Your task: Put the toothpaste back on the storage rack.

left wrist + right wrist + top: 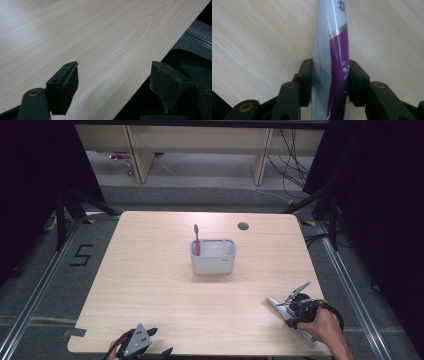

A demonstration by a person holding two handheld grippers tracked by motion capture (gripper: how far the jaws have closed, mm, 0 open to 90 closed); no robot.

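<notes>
Nearest the camera, left of the grey holder (213,256), the left gripper (159,341) waits, jaws spread and holding nothing. That holder keeps a pink toothbrush (196,239) upright. Right of it, the right gripper (329,80) clamps the toothpaste tube (332,50) lying on the table (150,285), likely for lifting.

The high view looks forward and down over the whole table (150,285) from its near edge. The left gripper view skims the table's near edge at close range, while the right gripper view looks steeply down, very close, at the near right corner, ground the high view shares.
</notes>
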